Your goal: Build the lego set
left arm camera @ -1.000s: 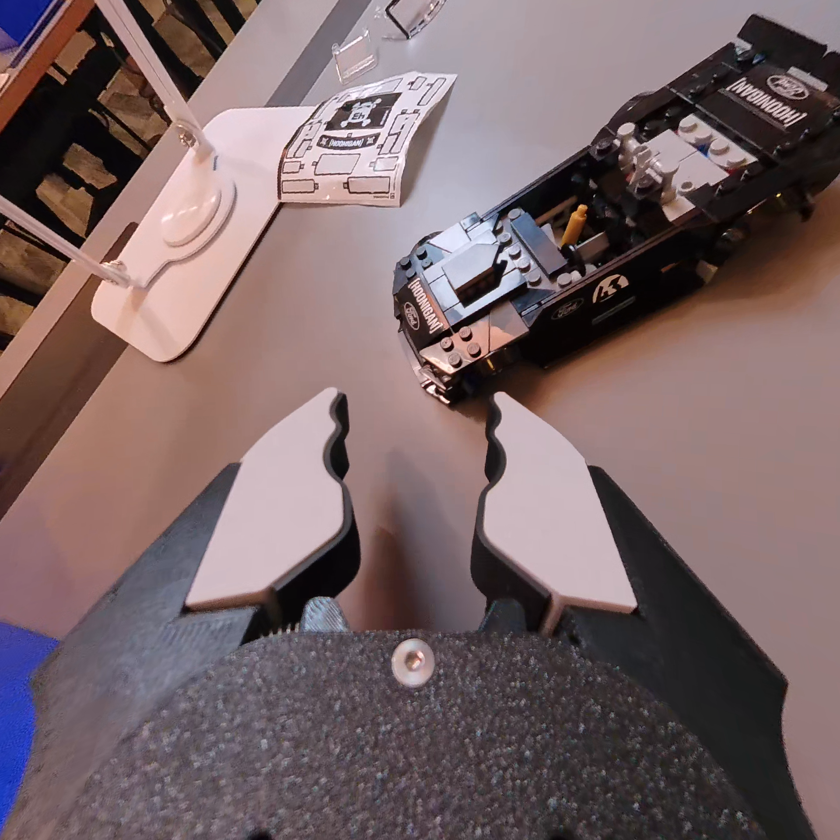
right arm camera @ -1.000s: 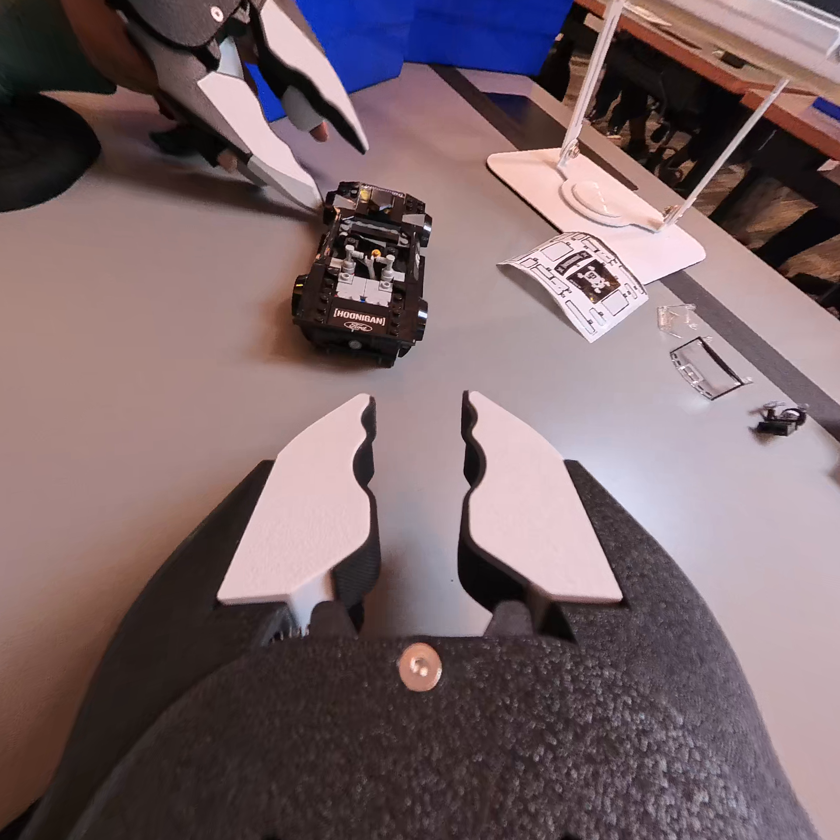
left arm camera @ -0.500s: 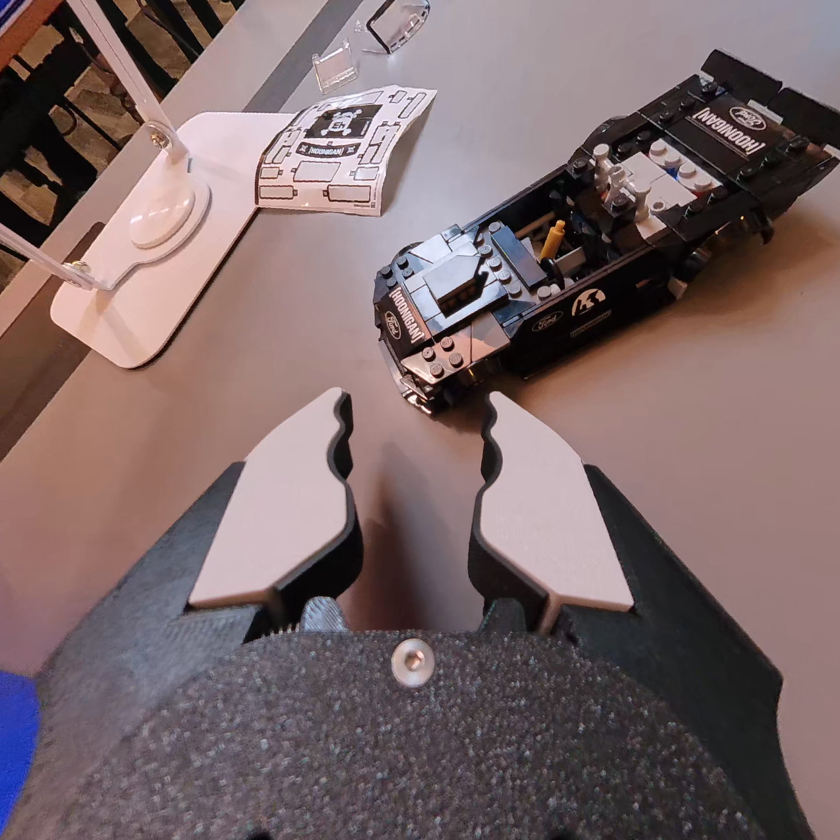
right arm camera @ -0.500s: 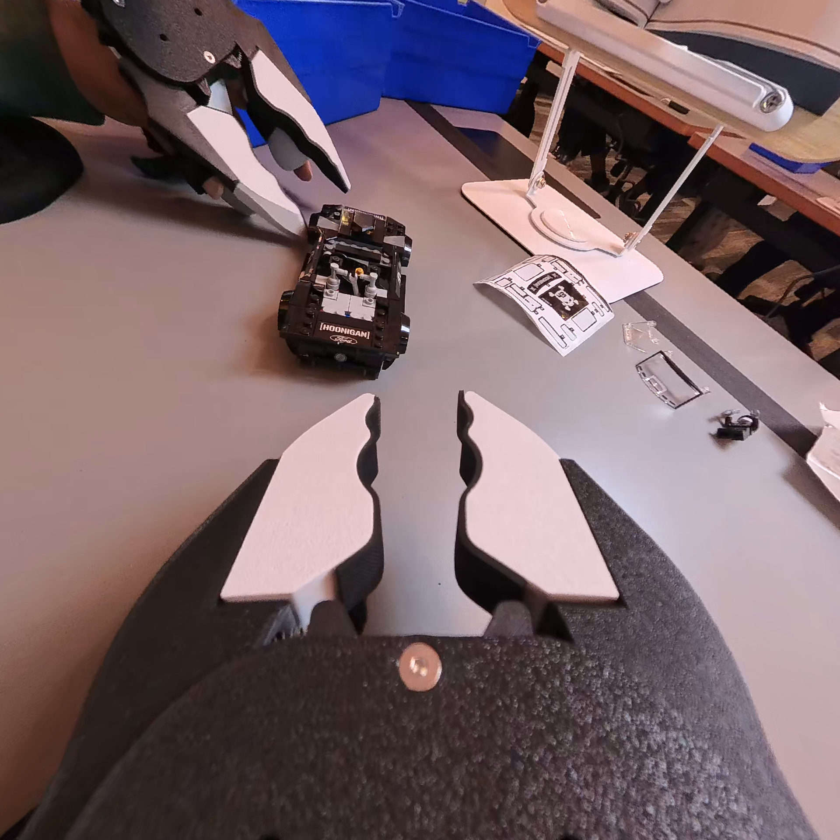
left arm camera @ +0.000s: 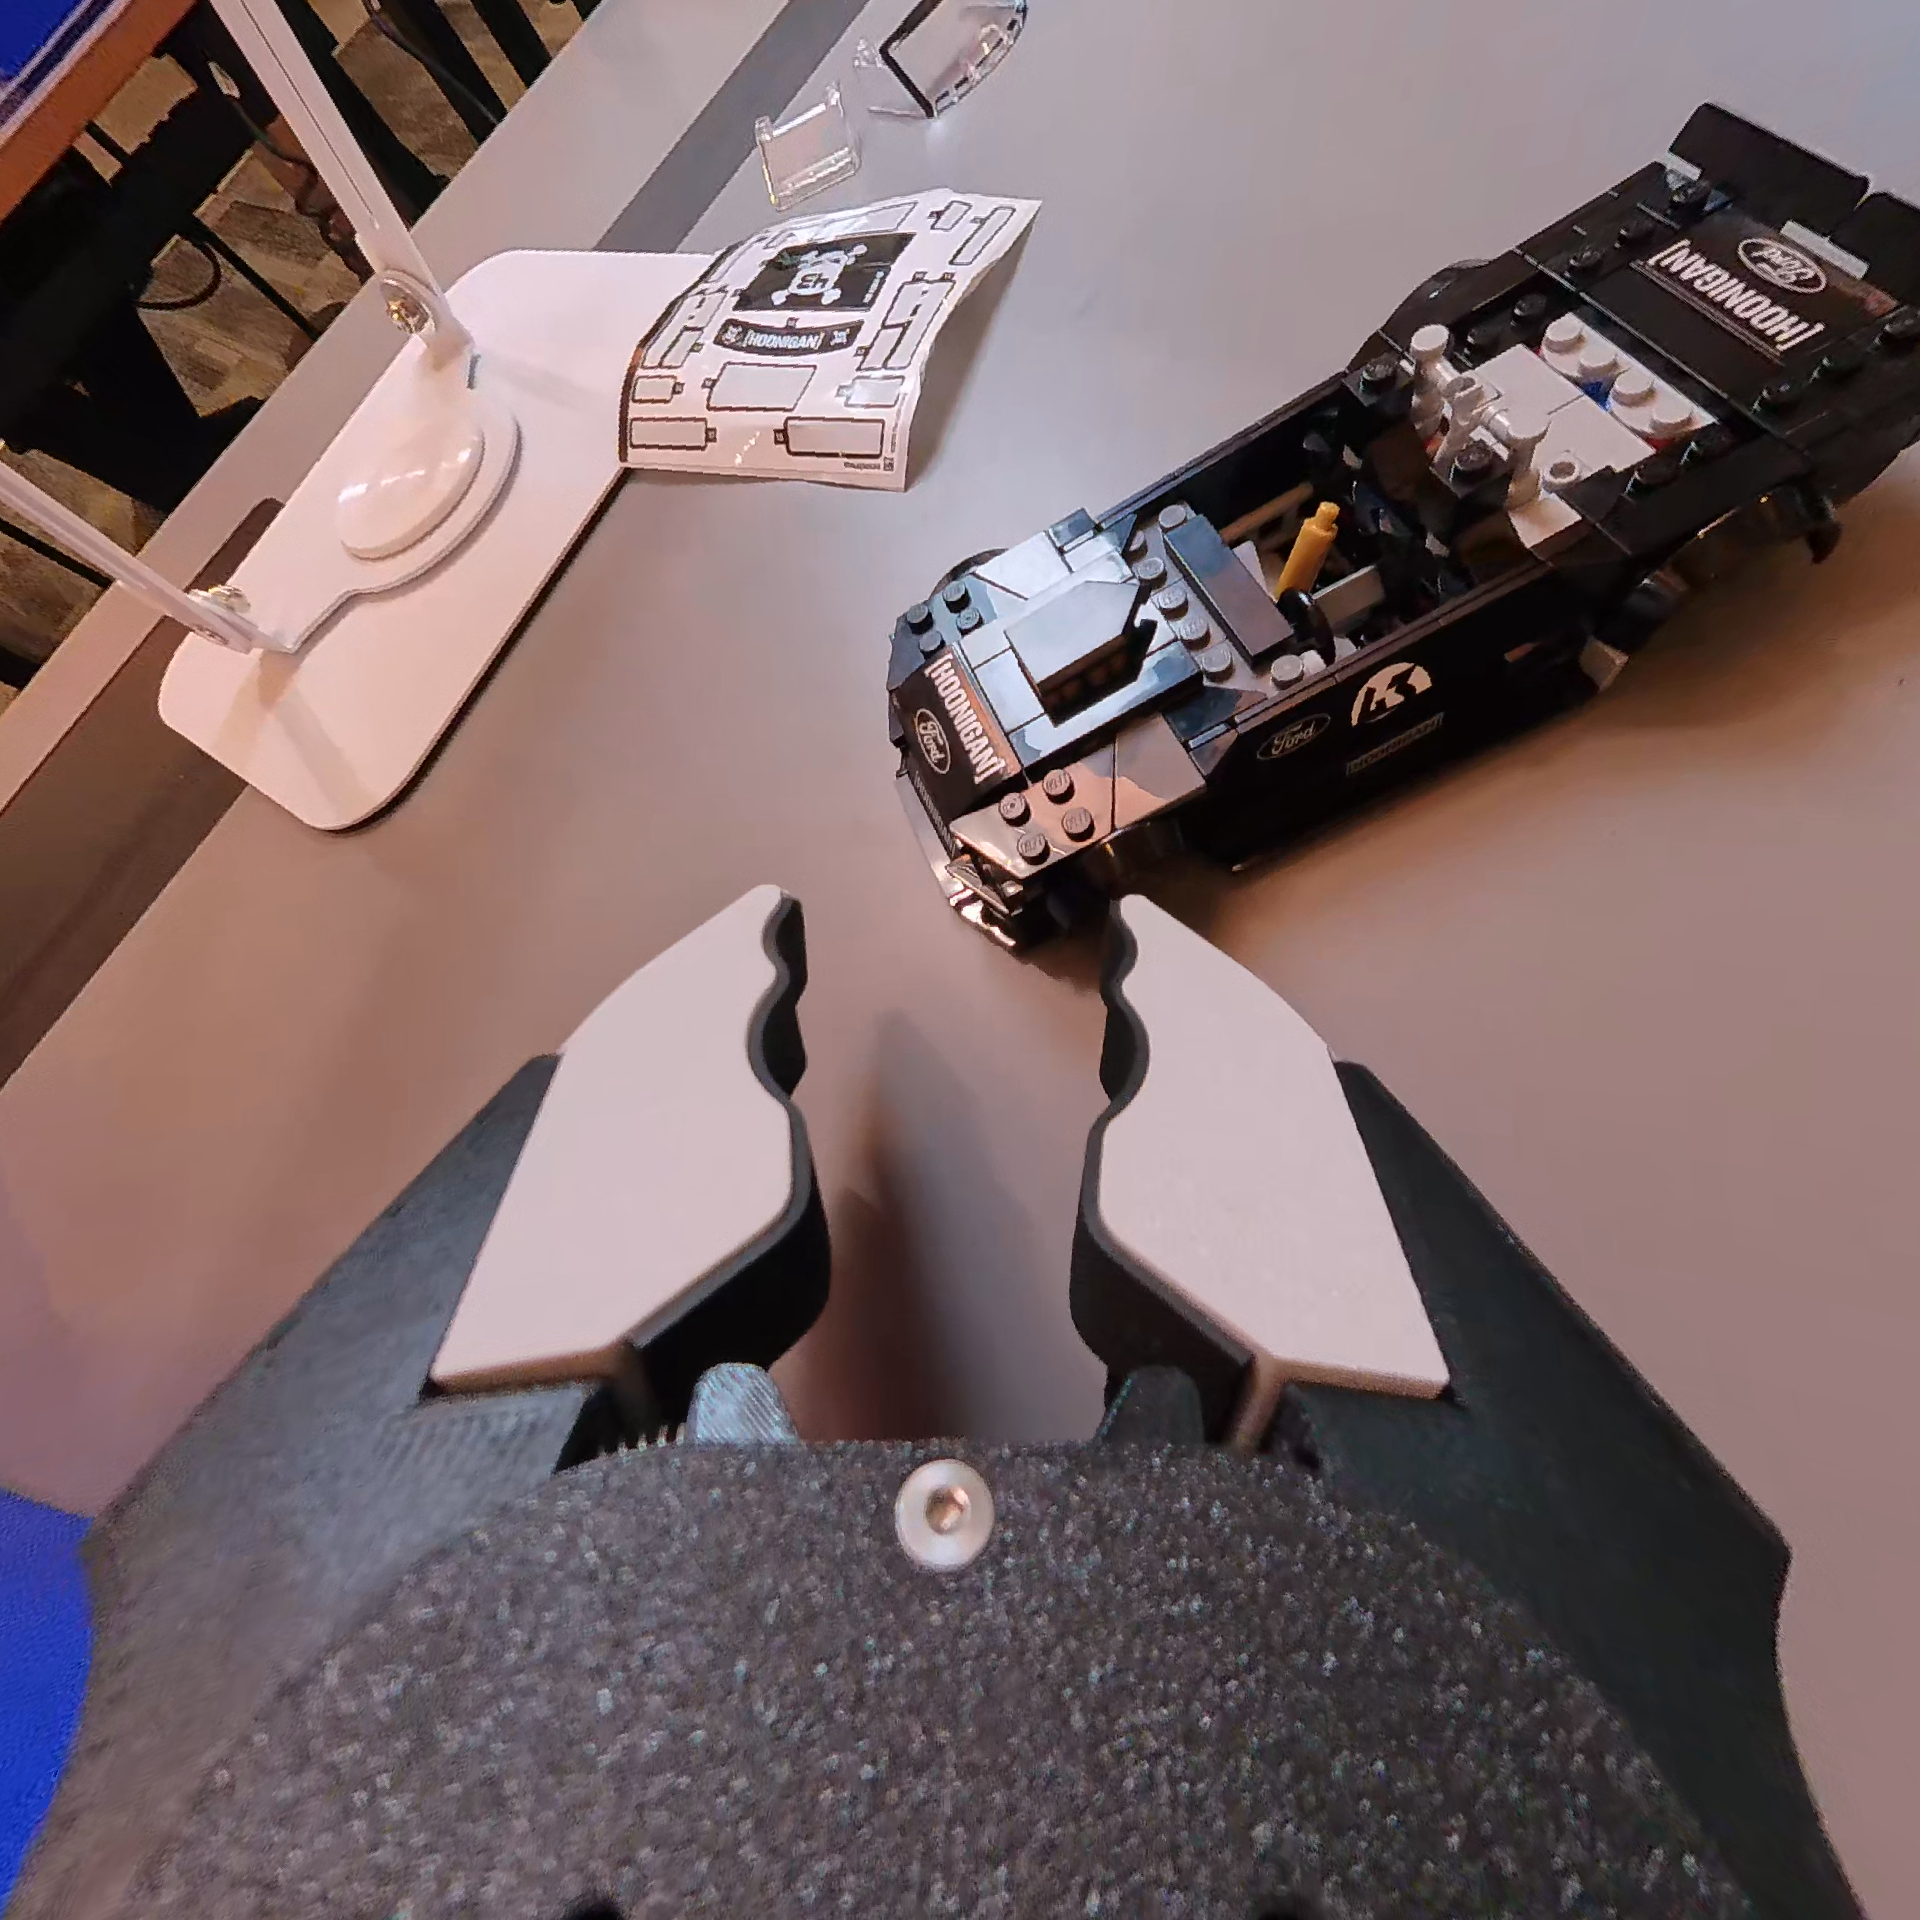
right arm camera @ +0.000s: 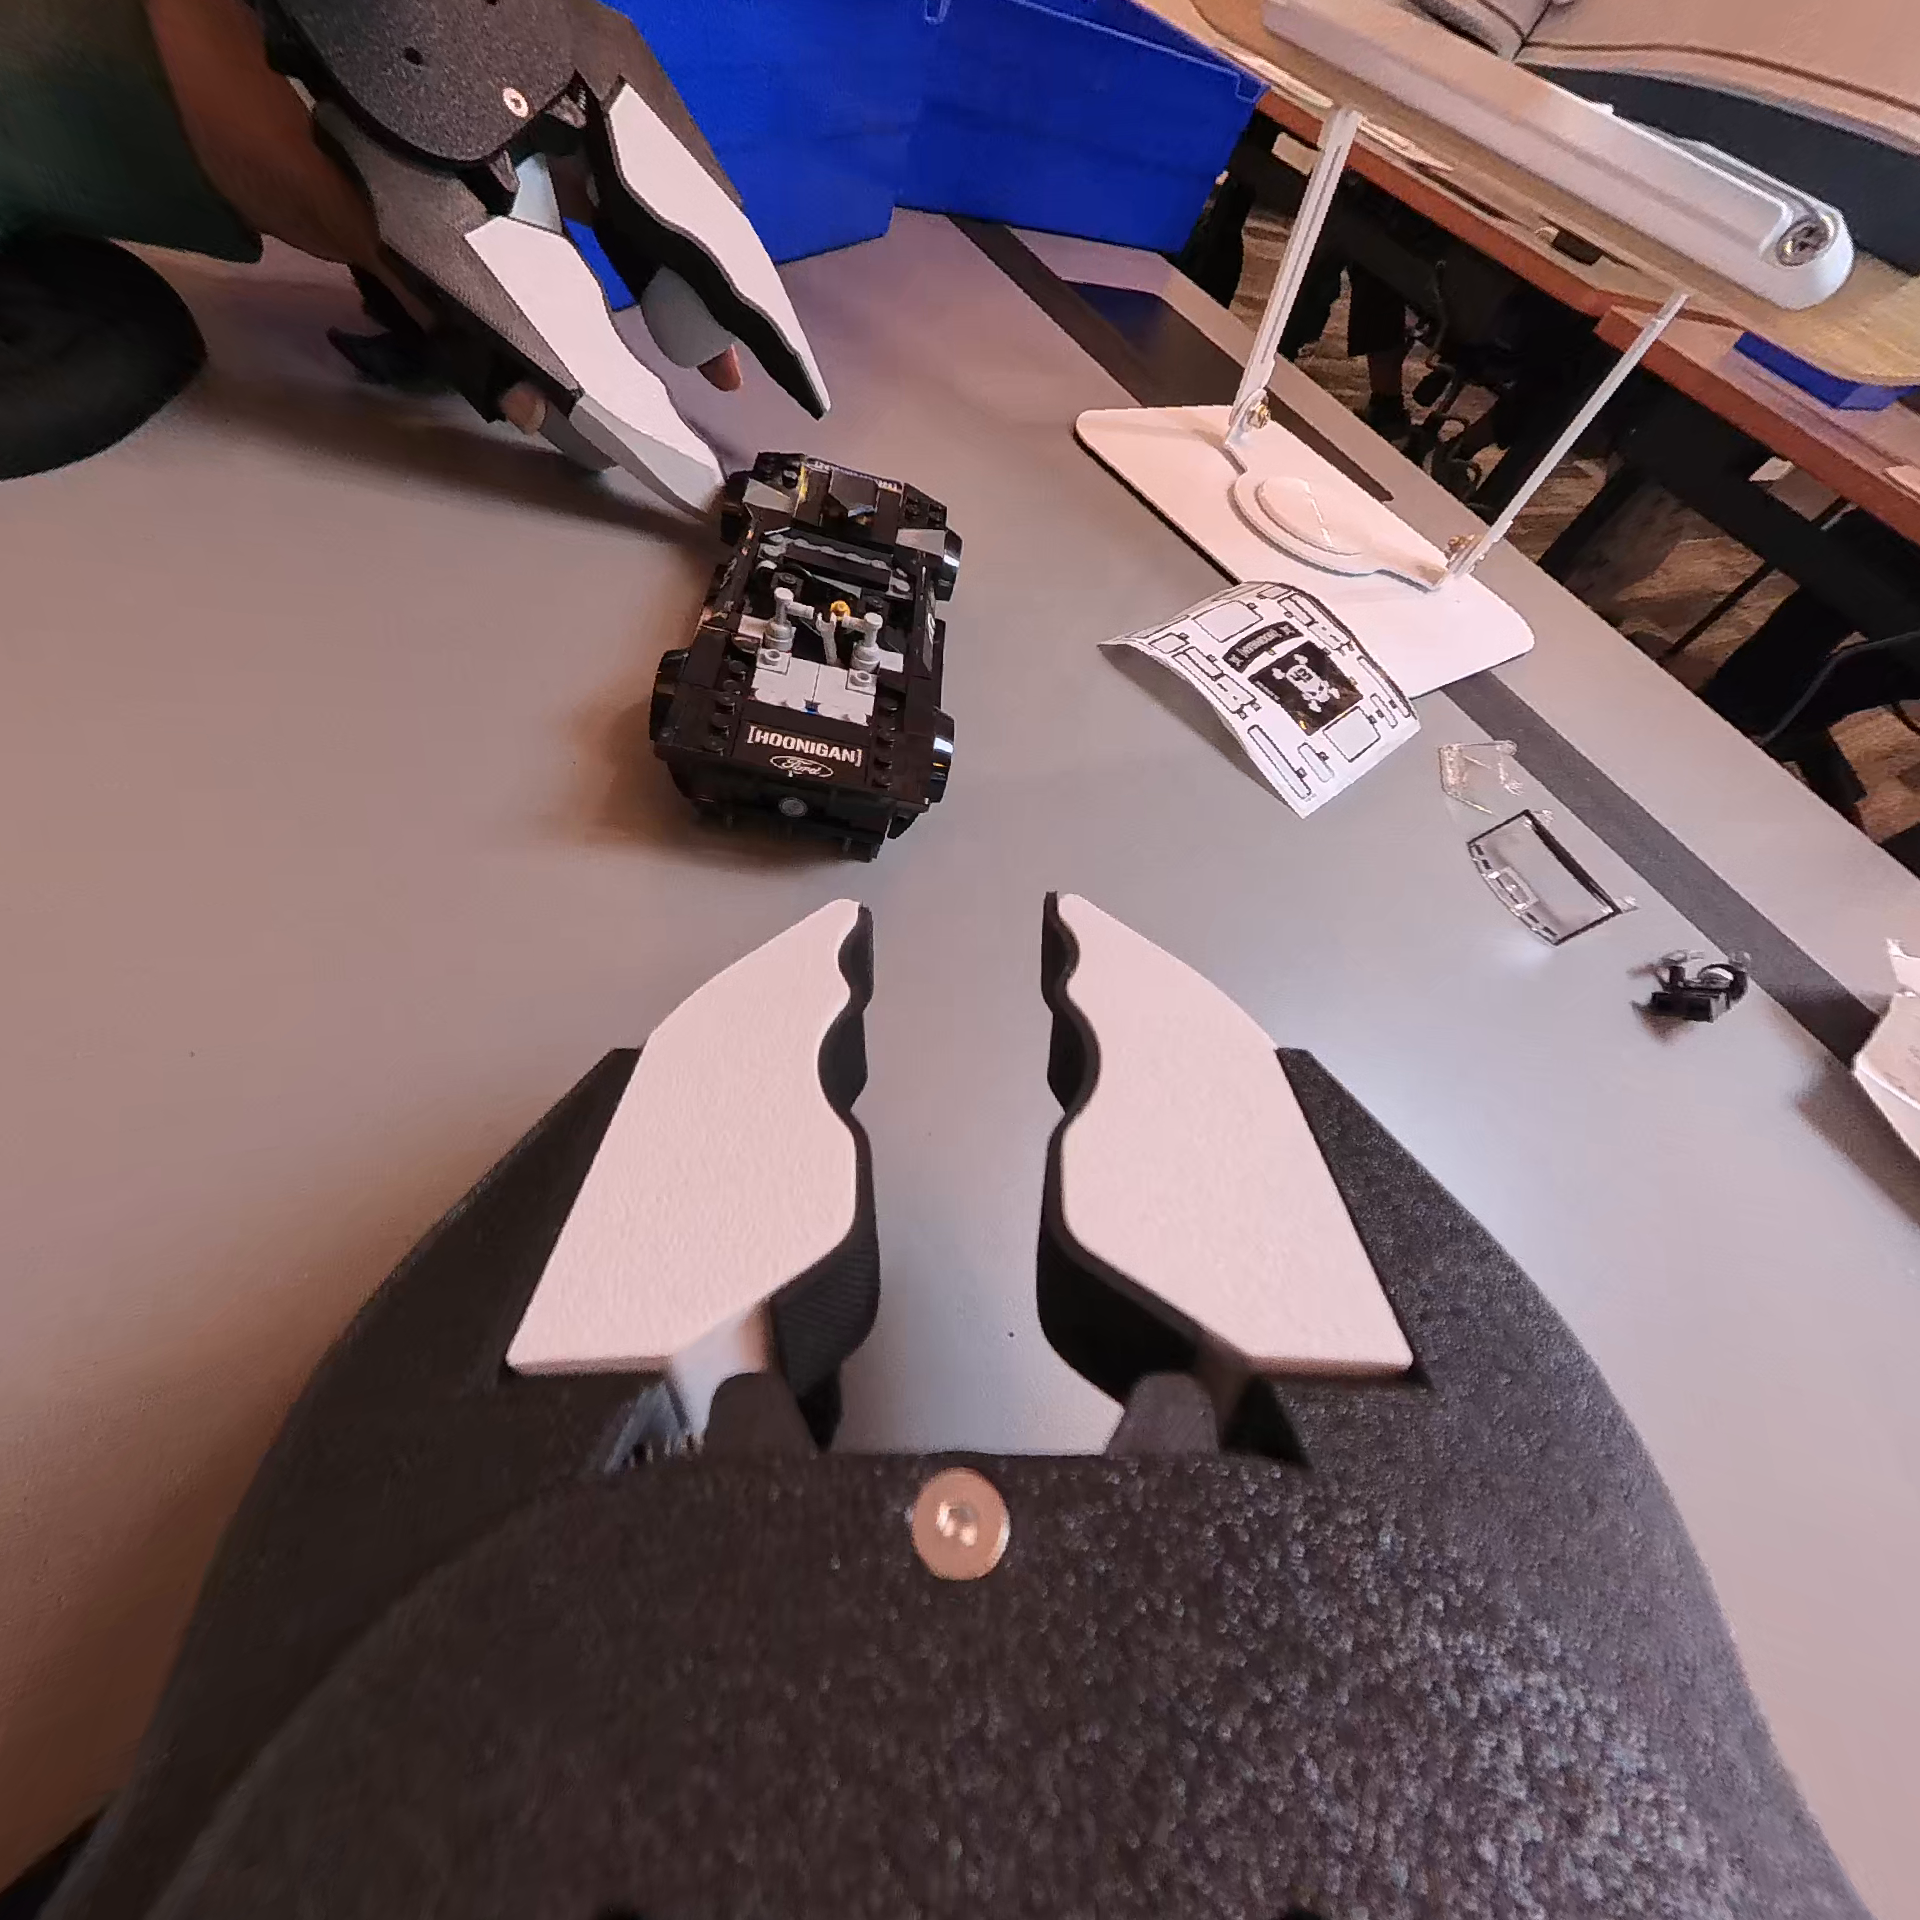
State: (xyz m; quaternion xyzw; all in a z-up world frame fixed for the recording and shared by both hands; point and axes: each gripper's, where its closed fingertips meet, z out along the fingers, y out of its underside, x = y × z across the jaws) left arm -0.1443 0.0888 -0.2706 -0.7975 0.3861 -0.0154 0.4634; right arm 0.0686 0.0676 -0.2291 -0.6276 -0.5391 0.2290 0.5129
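A black lego car [left arm camera: 1351,582] with an open roof lies on the grey table; it also shows in the right wrist view [right arm camera: 810,675]. My left gripper [left arm camera: 951,914] is open and empty, its right fingertip close to the car's front corner; it also shows in the right wrist view [right arm camera: 748,436] at the car's far end. My right gripper [right arm camera: 954,912] is open and empty, a short way behind the car's rear. Loose clear windscreen pieces [right arm camera: 1548,873] and a small black part [right arm camera: 1694,982] lie to the right.
A sticker sheet [left arm camera: 821,343] lies beside a white stand base [left arm camera: 384,540], also in the right wrist view [right arm camera: 1320,520]. Clear pieces [left arm camera: 810,156] sit beyond the sheet. Blue bins [right arm camera: 935,114] stand at the table's far end. A white paper [right arm camera: 1896,1060] lies at the right edge. Across from one pair of fingers to the other is roughly 25 cm. The white stand base [left arm camera: 384,540] lies around 25 cm away from my left fingertips.
My right gripper has pulled back and risen slightly, so the car looks farther away. My left gripper has stayed open near the car's front, with the view shifting slightly.
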